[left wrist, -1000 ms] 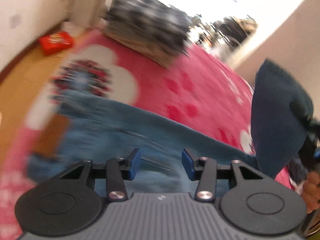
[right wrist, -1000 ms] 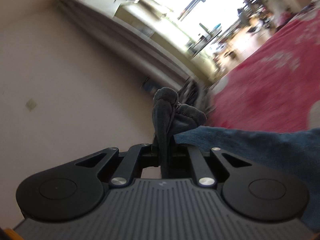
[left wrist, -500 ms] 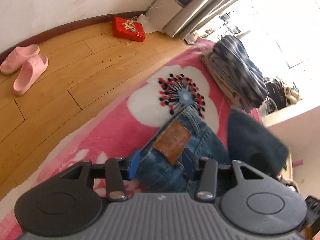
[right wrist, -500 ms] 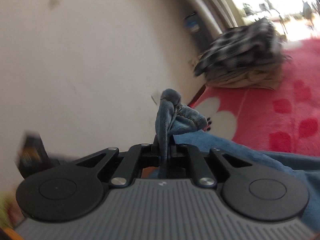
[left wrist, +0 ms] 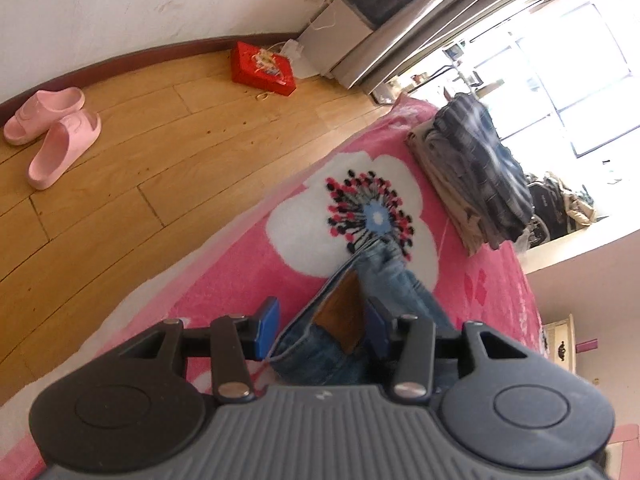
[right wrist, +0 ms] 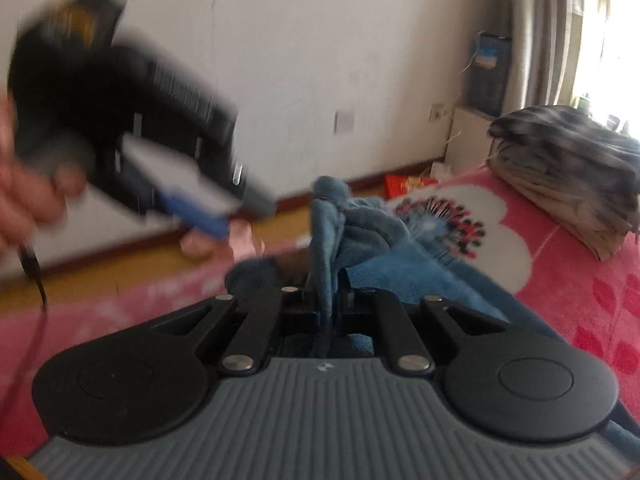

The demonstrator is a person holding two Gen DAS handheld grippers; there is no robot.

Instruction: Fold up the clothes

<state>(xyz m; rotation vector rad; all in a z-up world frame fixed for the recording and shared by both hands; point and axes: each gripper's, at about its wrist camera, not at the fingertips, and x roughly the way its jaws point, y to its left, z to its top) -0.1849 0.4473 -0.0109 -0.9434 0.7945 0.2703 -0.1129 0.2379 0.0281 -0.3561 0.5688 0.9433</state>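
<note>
Blue jeans (left wrist: 384,280) lie on the pink flowered blanket (left wrist: 240,280), waistband and brown leather patch (left wrist: 340,316) toward me. My left gripper (left wrist: 322,328) is open and straddles the waistband at the patch; its right pad touches denim and its left pad stands just clear. In the right wrist view a bunched fold of the jeans (right wrist: 326,232) rises between the fingers of my right gripper (right wrist: 328,308). Its jaws are opening, with a thin gap beside the cloth. At upper left a hand (right wrist: 24,196) holds the blurred left gripper, one blue finger (right wrist: 192,216) showing.
A stack of folded clothes (left wrist: 476,168) sits on the blanket beyond the white flower (left wrist: 360,216), also the stack (right wrist: 568,168) at right. The bed's edge drops to a wooden floor (left wrist: 140,168) with pink slippers (left wrist: 52,136), a red box (left wrist: 262,68) and a white cabinet (left wrist: 336,32).
The left gripper swung over to the jeans' waistband and now straddles the patch. The right gripper rolled upright, carrying the denim fold over the bed, and its fingers have parted slightly.
</note>
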